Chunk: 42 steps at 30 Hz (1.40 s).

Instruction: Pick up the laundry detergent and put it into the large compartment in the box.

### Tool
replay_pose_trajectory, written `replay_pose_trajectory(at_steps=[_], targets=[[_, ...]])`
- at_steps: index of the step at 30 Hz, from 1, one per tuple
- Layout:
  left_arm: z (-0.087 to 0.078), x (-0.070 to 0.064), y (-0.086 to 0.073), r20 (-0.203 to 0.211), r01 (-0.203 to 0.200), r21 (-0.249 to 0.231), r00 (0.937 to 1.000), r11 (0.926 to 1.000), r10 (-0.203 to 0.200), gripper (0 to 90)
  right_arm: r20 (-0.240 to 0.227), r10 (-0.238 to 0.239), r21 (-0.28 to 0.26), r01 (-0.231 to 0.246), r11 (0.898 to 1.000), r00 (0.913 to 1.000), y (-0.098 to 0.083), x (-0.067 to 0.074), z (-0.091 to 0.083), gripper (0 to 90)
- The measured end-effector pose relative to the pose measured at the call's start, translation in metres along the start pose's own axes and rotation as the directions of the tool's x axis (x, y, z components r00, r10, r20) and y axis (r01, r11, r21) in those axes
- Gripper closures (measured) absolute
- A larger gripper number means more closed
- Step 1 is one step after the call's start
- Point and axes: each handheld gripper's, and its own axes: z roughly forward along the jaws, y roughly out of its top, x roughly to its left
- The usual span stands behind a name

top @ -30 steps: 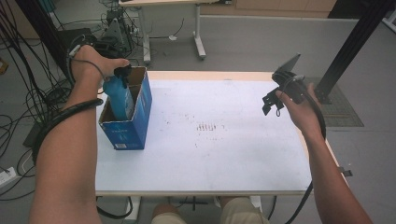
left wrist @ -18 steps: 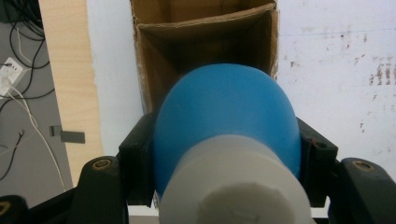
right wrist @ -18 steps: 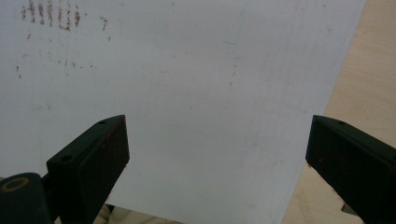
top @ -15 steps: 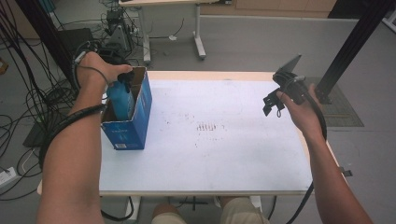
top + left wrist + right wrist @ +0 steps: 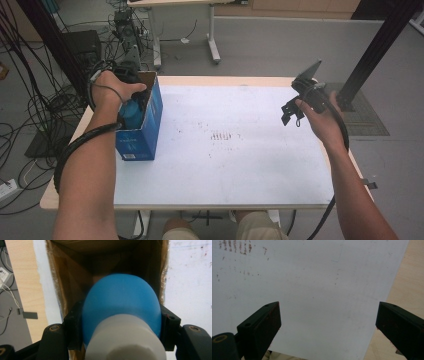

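While clamped in the left gripper [image 5: 120,327] fingers, one blue bottle [image 5: 121,305] inside one box [image 5: 145,125]; right gripper [image 5: 328,322] fingers apart, empty.

The lower part of the blue bottle [image 5: 132,111] is concealed inside the blue box [image 5: 142,132]; its white cap [image 5: 126,340] is blurred and cropped in the left gripper view.

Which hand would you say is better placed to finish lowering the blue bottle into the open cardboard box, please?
Left. Its tongs are shut on the blue bottle, already inside the box. The right tongs hang open and empty over the far side of the table.
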Motion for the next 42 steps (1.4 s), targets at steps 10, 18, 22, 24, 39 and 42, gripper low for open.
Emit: replay_pose_trajectory(at_steps=[10,18,22,24,39,42], targets=[[0.016,0.0,-0.001,-0.013,-0.009,-0.005,0.9999,1.0,0.009,37.7,0.003,0.0,0.006,0.0,1.0,1.0,0.002,0.001,0.003,5.8],[0.025,-0.001,-0.002,-0.021,-0.021,0.003,0.9995,0.9998,0.021,37.7,0.004,0.0,0.014,0.0,1.0,1.0,0.003,0.002,0.006,5.8],[0.026,0.001,-0.004,-0.017,-0.023,-0.004,0.9996,0.9997,0.023,37.7,0.006,0.0,0.012,0.0,1.0,1.0,0.003,0.003,0.007,5.8],[0.027,0.002,-0.005,-0.016,-0.024,-0.008,0.9996,0.9997,0.023,37.6,0.006,-0.001,0.012,0.001,1.0,1.0,0.002,0.002,0.006,5.8],[0.027,0.003,-0.006,-0.014,-0.016,-0.014,0.9998,0.9998,0.016,37.5,0.002,0.0,0.007,0.0,1.0,1.0,0.002,0.002,0.006,5.8],[0.027,0.004,-0.007,-0.01,-0.011,-0.016,0.9999,0.9998,0.011,37.5,0.001,0.0,0.006,0.0,1.0,1.0,0.001,0.002,0.006,5.8]])
